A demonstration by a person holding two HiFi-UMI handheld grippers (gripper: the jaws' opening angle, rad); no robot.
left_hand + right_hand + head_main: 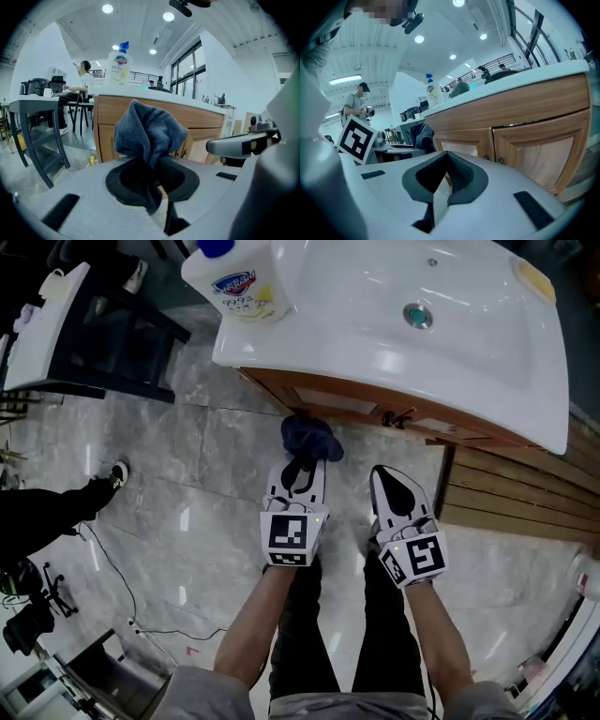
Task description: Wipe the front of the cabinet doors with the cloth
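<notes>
Holding the cloth (312, 437) up to the cabinet doors (534, 150)
Pinches the bunched blue cloth between the clamped jaws of the left gripper (302, 470), close before the wooden door fronts under the white sink (450, 343); holds the right gripper (398, 488) alongside, jaws pressed together on nothing.

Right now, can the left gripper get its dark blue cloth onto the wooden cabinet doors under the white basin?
Probably yes: the left gripper, shut on the dark blue cloth, points straight at the wooden cabinet doors with nothing visible between them.
</notes>
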